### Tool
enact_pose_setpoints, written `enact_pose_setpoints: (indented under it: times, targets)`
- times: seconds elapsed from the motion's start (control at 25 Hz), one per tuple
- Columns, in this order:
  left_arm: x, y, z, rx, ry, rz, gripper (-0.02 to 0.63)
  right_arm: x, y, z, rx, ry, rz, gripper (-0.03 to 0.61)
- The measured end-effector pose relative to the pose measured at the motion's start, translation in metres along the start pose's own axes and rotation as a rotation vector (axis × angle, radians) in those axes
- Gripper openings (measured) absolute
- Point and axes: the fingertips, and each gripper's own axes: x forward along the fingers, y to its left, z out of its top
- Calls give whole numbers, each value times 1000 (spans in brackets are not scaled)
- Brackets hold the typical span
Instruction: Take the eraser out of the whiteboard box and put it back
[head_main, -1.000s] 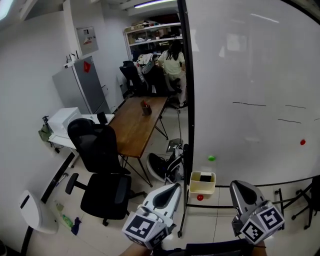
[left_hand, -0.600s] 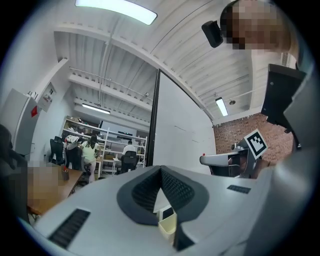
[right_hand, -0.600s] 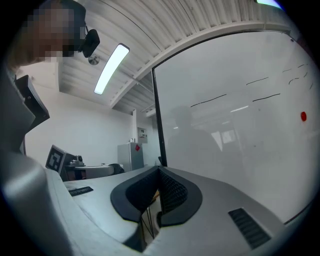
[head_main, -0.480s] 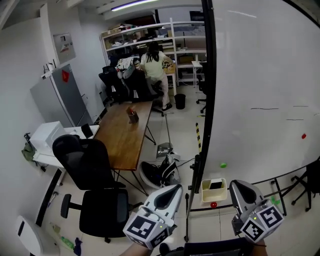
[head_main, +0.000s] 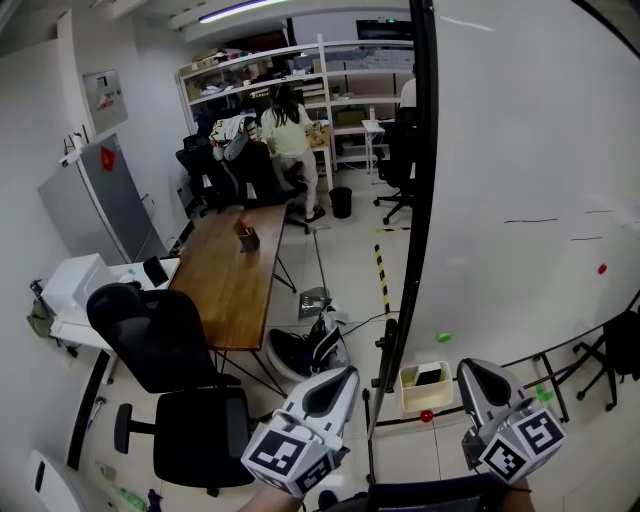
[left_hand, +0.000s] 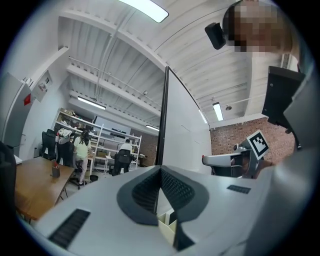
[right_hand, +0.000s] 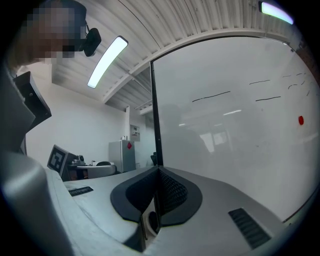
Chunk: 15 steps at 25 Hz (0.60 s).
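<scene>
A cream whiteboard box (head_main: 413, 391) hangs at the lower left corner of the whiteboard (head_main: 530, 180), with the black eraser (head_main: 429, 377) lying in it. My left gripper (head_main: 333, 383) and right gripper (head_main: 481, 381) are both held low at the bottom of the head view, short of the box, which sits between them and farther off. Both point level toward the board. The left gripper (left_hand: 160, 169) has its jaws together and empty, and the box (left_hand: 167, 223) shows below the tips. The right gripper (right_hand: 158, 170) is likewise shut on nothing.
A green magnet (head_main: 443, 337) and a red magnet (head_main: 427, 415) sit near the box. Left of the board's black frame (head_main: 412, 200) stand a wooden table (head_main: 225, 280), a black office chair (head_main: 160, 350) and a bag (head_main: 300, 350) on the floor. A person (head_main: 285, 130) stands by the far shelves.
The head view has swung: the board's frame and the box have slid right and a little down. Both grippers stay shut and keep their places at the bottom of the view.
</scene>
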Motion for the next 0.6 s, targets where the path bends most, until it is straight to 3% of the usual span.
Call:
enact_pose_setpoints:
  times: [0.44, 0.52, 0.6]
  targets:
    - [18, 8, -19, -10, 25, 30, 29, 12, -23, -22, -22, 41, -16, 26]
    - [22, 11, -22, -4, 20, 29, 29, 14, -26, -30, -18, 56, -19, 71]
    - [25, 13, -27, 1, 20, 28, 29, 17, -30, -42, -14, 78, -31, 77]
